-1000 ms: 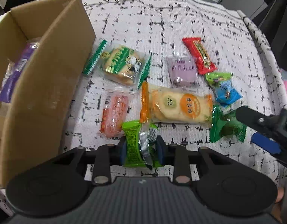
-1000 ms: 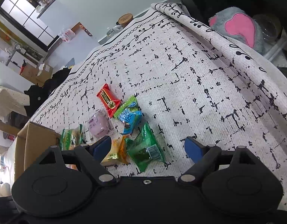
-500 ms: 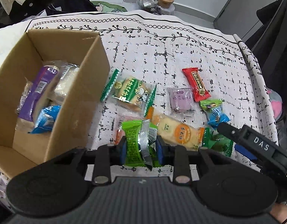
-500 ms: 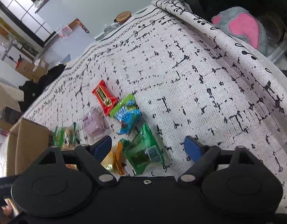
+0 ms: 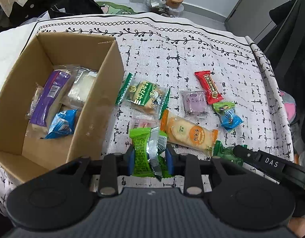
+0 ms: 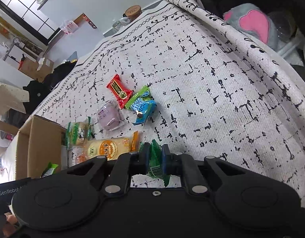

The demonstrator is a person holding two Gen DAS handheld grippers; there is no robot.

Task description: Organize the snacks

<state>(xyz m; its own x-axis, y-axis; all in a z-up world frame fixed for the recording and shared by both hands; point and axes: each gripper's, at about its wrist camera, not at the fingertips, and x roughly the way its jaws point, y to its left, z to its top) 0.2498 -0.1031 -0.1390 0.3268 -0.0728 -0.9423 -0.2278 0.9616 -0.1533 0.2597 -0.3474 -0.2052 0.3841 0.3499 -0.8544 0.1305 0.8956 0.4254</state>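
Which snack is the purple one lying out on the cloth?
Start at the cardboard box and look right, past the green-edged biscuit pack. The purple snack lies beside the red bar. It alone is a squarish purple cake in clear wrap.

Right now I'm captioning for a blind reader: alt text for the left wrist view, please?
The left gripper clamps a light-green foil snack packet above a white black-flecked tablecloth. Left of it is an open brown cardboard box holding wrapped snacks; more packets lie scattered to the right.
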